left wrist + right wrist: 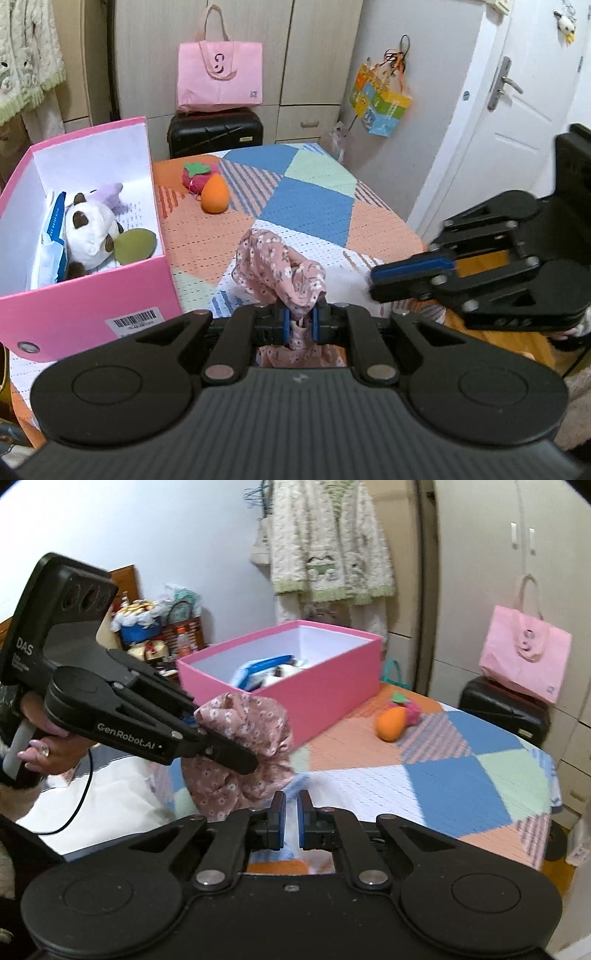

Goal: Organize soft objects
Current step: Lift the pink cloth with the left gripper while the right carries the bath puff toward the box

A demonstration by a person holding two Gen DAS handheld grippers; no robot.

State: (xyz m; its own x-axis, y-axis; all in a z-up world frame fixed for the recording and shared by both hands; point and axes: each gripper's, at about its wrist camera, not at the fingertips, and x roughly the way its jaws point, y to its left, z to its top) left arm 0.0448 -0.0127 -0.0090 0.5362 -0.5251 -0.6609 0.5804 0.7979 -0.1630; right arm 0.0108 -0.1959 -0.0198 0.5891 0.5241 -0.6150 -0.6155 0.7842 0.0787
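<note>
My left gripper is shut on a pink floral cloth, which bunches up above the fingers and hangs below them over the patchwork table. From the right wrist, the left gripper holds the cloth in front of the pink box. That box stands at the left and holds a panda plush, a purple plush and a green sponge. My right gripper is shut and empty, beside the cloth. A strawberry plush and an orange sponge lie further back.
A black suitcase with a pink tote bag on it stands behind the table against cupboards. A white door and a colourful hanging bag are to the right. Cluttered baskets sit behind the box.
</note>
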